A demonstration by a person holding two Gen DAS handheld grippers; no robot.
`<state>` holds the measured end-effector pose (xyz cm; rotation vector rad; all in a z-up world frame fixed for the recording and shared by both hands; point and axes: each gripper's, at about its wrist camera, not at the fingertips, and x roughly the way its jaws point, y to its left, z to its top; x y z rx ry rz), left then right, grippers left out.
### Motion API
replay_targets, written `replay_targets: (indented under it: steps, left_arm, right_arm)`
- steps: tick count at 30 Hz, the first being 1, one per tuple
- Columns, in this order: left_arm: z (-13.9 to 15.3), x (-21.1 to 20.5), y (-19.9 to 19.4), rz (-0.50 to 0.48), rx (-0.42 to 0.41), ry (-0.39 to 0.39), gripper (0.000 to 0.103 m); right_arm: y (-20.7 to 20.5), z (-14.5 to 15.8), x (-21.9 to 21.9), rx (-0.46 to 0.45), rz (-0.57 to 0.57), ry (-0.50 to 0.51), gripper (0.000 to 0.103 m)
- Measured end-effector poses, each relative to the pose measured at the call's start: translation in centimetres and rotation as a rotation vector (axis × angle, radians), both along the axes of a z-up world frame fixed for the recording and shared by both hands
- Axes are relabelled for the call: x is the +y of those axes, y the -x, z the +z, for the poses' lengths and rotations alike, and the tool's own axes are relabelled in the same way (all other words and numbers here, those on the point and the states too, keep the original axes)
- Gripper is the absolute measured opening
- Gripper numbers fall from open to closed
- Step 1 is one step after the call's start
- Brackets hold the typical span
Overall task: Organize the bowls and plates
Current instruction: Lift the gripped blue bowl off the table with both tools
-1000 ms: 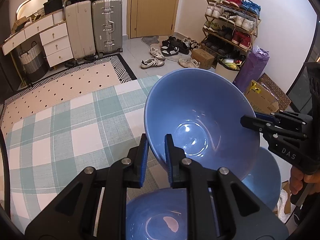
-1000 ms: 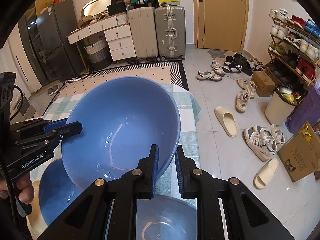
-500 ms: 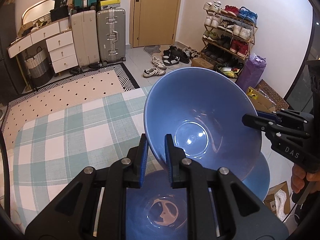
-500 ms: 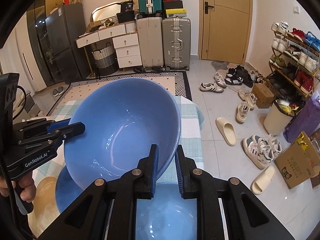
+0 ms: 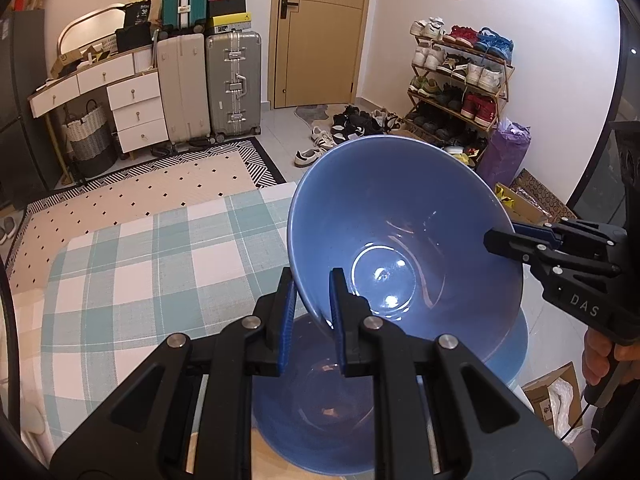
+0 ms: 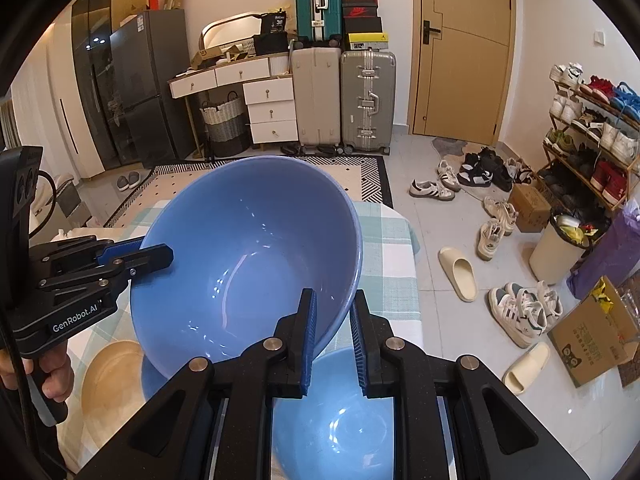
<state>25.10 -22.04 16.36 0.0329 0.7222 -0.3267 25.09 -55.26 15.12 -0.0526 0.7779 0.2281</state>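
Keep both rims level, lift straight, avoid twisting apart.
Large blue bowl (image 5: pixel 404 248) clamped at opposite rims: left gripper (image 5: pixel 312 300) pinching near rim, right gripper (image 6: pixel 332 320) pinching far side; held above table.
Checked tablecloth (image 5: pixel 140 264) ahead-left.
Second blue bowl (image 6: pixel 340 420) directly beneath grippers; a judgement: clearance tight.
Tan plate (image 6: pixel 108 380) below-left.

The room is evenly and fairly brightly lit with soft indoor light, and both views are sharp with no motion blur. Small white glints sit on the glazed inside of the raised blue bowl (image 5: pixel 404 248), which throws a dim shadow over the bowl beneath (image 5: pixel 316 412). Fisheye bending curves the door (image 6: pixel 464 48) and walls, and black corners ring each picture.
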Motion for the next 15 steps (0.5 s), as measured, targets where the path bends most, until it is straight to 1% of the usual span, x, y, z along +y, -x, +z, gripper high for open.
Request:
replay_targets:
  steps: [9, 15]
  left_arm:
    - [0.8, 1.3, 4.3, 0.015, -0.014, 0.005, 0.013]
    - [1.2, 1.9, 6.7, 0.020, -0.022, 0.003, 0.013]
  right_arm:
    - [3.2, 0.8, 2.0, -0.026, 0.017, 0.008, 0.017]
    - [4.8, 0.9, 2.9, -0.025, 0.029, 0.017, 0.017]
